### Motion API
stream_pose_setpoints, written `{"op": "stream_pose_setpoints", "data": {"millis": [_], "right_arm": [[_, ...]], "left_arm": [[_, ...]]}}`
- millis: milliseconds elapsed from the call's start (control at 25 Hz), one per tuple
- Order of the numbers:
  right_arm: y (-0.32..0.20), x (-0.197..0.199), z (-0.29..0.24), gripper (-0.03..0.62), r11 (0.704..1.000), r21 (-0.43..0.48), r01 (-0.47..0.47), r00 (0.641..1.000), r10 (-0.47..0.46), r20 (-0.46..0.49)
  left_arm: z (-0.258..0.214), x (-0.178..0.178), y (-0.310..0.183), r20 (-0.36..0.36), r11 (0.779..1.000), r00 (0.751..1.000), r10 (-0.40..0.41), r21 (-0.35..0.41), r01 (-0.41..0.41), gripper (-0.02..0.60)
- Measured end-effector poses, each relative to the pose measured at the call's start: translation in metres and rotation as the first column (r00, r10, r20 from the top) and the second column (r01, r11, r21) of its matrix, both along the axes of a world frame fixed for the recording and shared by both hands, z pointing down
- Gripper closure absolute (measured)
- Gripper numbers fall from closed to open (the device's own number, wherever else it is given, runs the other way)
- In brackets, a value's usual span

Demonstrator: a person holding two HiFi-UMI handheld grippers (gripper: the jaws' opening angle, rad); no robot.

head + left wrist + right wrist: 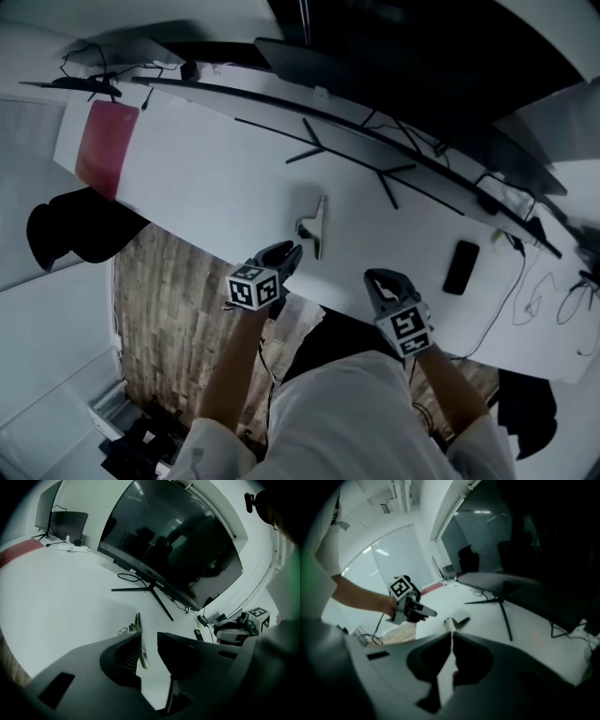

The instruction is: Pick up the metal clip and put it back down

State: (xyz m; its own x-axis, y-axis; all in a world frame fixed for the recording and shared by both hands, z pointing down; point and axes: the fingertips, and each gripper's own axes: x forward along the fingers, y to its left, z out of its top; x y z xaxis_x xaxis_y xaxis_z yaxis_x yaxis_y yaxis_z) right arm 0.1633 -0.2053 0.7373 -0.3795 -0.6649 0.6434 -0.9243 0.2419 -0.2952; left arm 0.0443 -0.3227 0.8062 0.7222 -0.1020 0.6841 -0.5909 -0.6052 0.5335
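Note:
The metal clip [316, 226] lies on the white table [197, 178], a long silver strip with a small folded end. My left gripper [289, 253] sits just short of its near end, low over the table edge. In the left gripper view the clip [138, 629] shows in the gap between the jaws, close along the left one, and the gripper [149, 638] is open, its pads not pressing on it. My right gripper [375, 279] hovers to the clip's right, apart from it. In the right gripper view it [451, 636] is shut and empty, with the clip [453, 623] ahead.
A wide dark monitor [173, 550] stands at the back on thin black legs [309, 148]. A black phone [460, 267] lies to the right, with cables [534, 300] beyond it. A red mat [106, 145] is at the far left. The table's front edge runs under both grippers.

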Motion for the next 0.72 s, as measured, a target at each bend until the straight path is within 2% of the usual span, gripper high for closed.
{"op": "stream_pose_setpoints", "data": {"millis": [400,560,720], "right_arm": [[0.001,-0.008,0.028,0.56,0.999,-0.042,0.027,0.999,-0.026,0.039],[0.001,-0.008,0.035,0.56,0.998,-0.054,0.032,0.998,-0.029,0.048],[0.003,-0.005,0.039,0.56,0.998,-0.063,0.025,0.998,-0.021,0.053]], "left_arm": [[0.046,0.01,-0.018,0.095,0.992,0.995,0.026,-0.125,-0.014,0.366],[0.066,0.014,-0.016,0.096,0.982,0.994,0.047,-0.184,-0.029,0.353],[0.073,0.019,-0.018,0.088,0.978,0.995,0.049,-0.207,-0.03,0.356]]}}
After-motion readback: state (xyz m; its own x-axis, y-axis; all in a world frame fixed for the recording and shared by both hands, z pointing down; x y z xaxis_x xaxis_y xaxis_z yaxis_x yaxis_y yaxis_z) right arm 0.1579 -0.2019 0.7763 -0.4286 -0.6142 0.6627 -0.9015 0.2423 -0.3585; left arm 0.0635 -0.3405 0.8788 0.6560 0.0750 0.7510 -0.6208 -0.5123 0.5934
